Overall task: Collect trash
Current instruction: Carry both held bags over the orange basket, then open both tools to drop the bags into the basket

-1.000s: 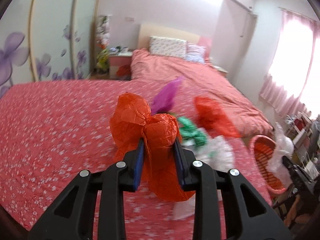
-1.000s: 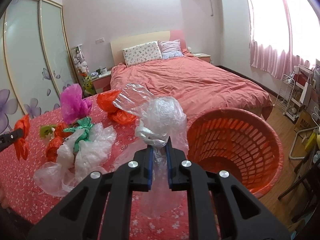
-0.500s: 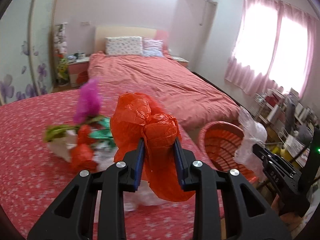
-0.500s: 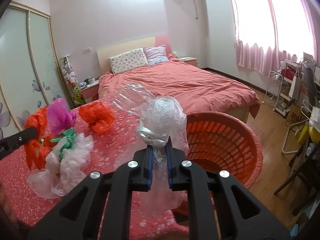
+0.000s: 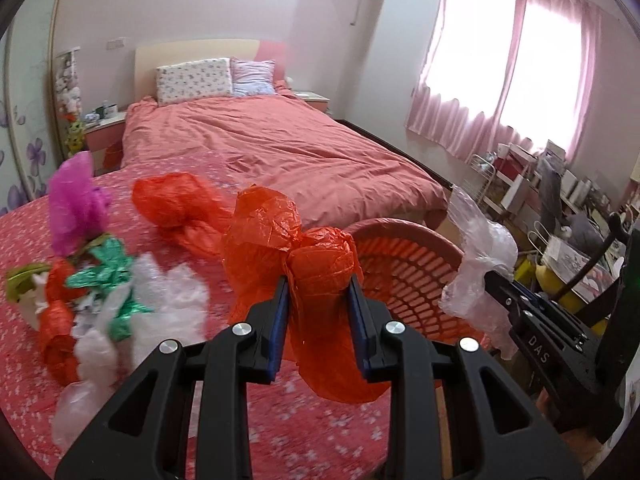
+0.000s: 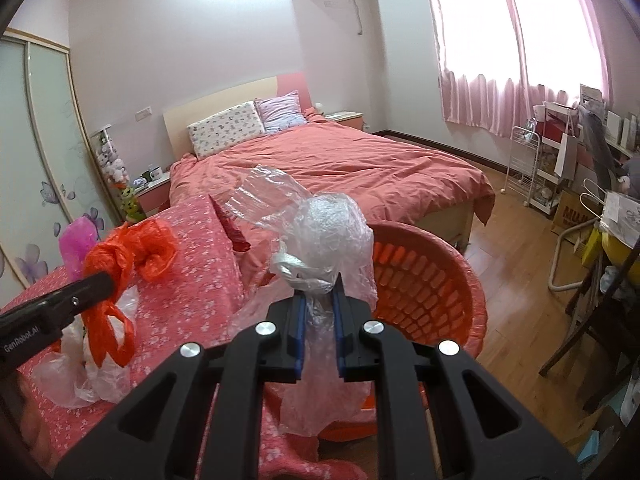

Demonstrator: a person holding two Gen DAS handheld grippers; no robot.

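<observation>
My left gripper [image 5: 319, 300] is shut on a crumpled orange plastic bag [image 5: 296, 248], held above the red flowered cover near the orange basket [image 5: 404, 276]. It also shows in the right wrist view [image 6: 128, 256]. My right gripper [image 6: 319, 312] is shut on a clear plastic bag [image 6: 324, 232], held at the basket's [image 6: 432, 280] left rim. That clear bag shows at the right of the left wrist view [image 5: 480, 256]. More trash lies on the cover: another orange bag [image 5: 176, 204], a purple bag [image 5: 76, 200], green foil [image 5: 108, 276] and clear bags [image 5: 160, 304].
A made bed [image 5: 280, 152] with pillows stands behind. A wardrobe with sliding doors [image 6: 44, 140] is at the left. A white wire rack [image 6: 532, 168], boxes and chair legs [image 6: 580, 320] crowd the right over a wooden floor [image 6: 520, 264].
Both grippers have swung right with their bags. The orange bag has moved from over the trash pile to beside the basket, and the clear bag now sits at the basket's rim.
</observation>
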